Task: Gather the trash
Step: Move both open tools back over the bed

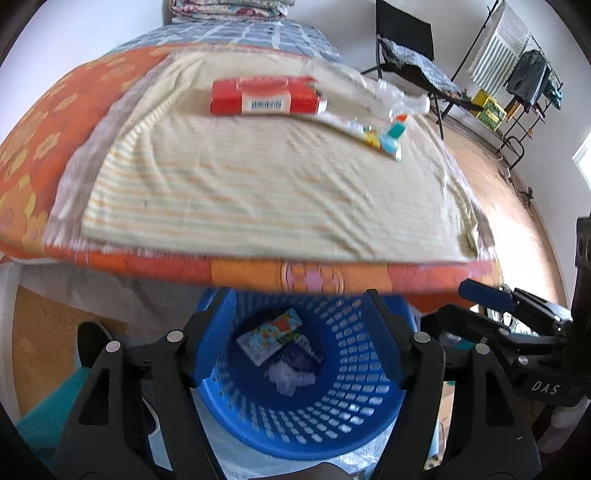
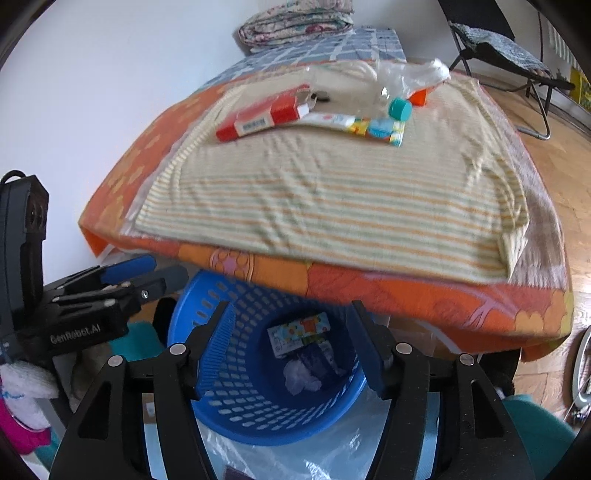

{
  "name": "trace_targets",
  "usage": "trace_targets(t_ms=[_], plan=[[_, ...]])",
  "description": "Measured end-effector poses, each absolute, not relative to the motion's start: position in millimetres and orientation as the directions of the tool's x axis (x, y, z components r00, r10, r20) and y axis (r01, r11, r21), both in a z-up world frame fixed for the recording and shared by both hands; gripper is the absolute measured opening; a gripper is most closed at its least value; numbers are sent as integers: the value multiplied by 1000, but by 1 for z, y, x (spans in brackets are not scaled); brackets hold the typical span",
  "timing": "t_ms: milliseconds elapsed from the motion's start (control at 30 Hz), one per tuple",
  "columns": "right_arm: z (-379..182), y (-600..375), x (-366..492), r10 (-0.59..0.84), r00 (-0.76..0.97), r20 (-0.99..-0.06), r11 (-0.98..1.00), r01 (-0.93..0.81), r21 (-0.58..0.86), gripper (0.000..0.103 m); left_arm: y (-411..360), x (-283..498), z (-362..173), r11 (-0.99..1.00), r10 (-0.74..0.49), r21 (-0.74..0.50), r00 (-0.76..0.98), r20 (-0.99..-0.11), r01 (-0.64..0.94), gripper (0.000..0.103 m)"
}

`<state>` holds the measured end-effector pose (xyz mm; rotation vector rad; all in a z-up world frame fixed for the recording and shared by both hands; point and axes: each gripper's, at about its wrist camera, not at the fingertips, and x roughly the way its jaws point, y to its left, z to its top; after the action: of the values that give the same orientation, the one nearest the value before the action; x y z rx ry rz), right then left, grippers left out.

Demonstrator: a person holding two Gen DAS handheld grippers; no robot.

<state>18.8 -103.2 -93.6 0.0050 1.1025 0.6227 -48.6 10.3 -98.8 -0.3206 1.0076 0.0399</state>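
Both grippers hang over the blue basket (image 1: 354, 373) that stands on the floor just below the near edge of the bed (image 1: 240, 273). The left gripper (image 1: 299, 343) has its jaws spread wide with nothing between them, and the right gripper (image 2: 291, 347) is just the same, open and empty above the basket's mouth.

Down in the basket lie a small colourful carton (image 2: 299, 332), a crumpled white wad (image 2: 301, 380) and something dark purple (image 2: 317, 360), perhaps a wrapper, though the blur makes it hard to be sure.

More trash waits on the striped towel (image 2: 332, 206) spread over the orange bedcover (image 2: 424, 295). Toward the towel's far edge sits a red box (image 2: 258, 118) with a barcode on its side. Just beside it, nearer the far right corner, are a flat colourful carton (image 2: 380, 129), a teal cap (image 2: 400, 109) and a clear crumpled plastic bag (image 2: 406, 77).

Folded quilts (image 2: 295, 22) are stacked at the far end of the bed, against the wall. A black folding chair (image 1: 406, 44) stands on the wooden floor beyond the bed's right side.
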Motion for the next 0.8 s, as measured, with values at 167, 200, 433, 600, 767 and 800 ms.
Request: trace_targets(t_ms=[167,200,433,600,767,800], plan=[[-82,-105,34,478,324,-816,833,-461,305,62,14,-28,-82,956,-128,-252,556,-822,-152,72],[-79,-106,38,480,328,-814,833,-460,306,62,14,-24,-80,958,-129,-248,558,-820,-143,72],[-66,-108,58,497,339,-799,828,-460,320,63,22,10,-62,970,-133,-226,573,-809,-94,72],[-55,-107,81,492,361,-793,825,-485,291,63,42,43,-55,963,-164,-257,571,-805,-85,73],[-49,-106,114,504,352,-789,811,-508,291,63,66,80,-45,960,-165,-267,596,-786,-87,73],[-49,-107,121,504,351,-789,811,-505,293,63,71,88,-44,954,-182,-288,602,-777,-84,73]])
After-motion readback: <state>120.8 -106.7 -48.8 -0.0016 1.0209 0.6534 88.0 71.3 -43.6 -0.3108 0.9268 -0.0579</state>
